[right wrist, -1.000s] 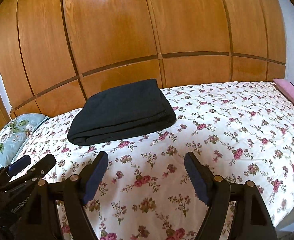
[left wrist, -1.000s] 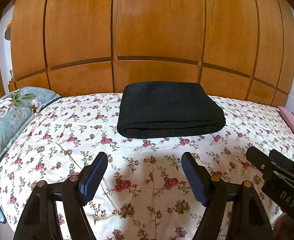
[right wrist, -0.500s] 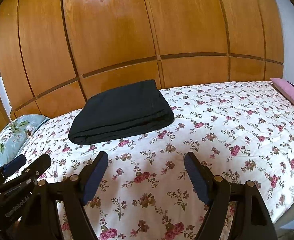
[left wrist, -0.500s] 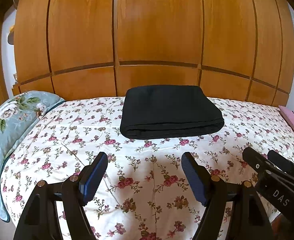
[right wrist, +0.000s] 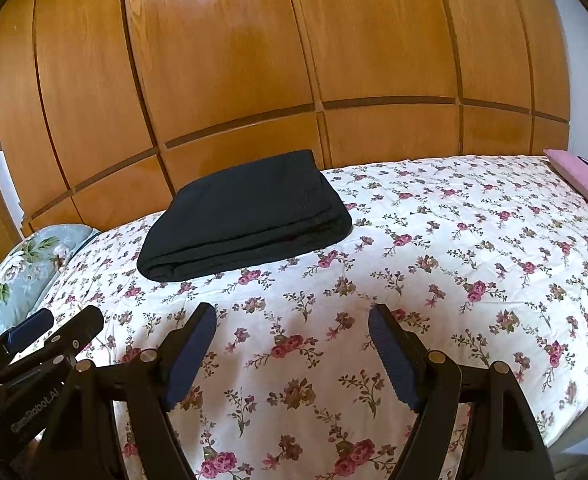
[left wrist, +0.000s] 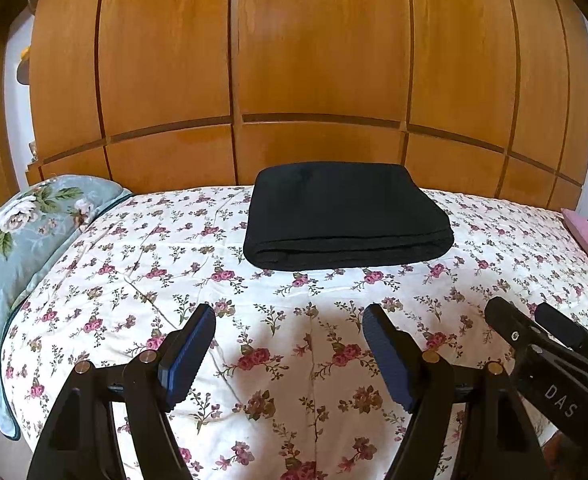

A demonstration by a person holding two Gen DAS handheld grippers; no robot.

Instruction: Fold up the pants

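Pants (left wrist: 348, 216), black: lying folded in a neat flat stack on floral bed (left wrist: 133, 264), folding apparently complete; left gripper (left wrist: 289, 354) and right gripper (right wrist: 292, 354) fingers apart, empty, well short.

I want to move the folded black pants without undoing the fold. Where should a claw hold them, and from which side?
Probably the thick rounded near edge of the folded pants, approached from the front, low over the floral bedspread. All layers meet there, so one pinch should hold the stack together.

Pants (left wrist: 348, 216) lie on bedspread (left wrist: 294, 344), pillow (left wrist: 17, 232) at left.
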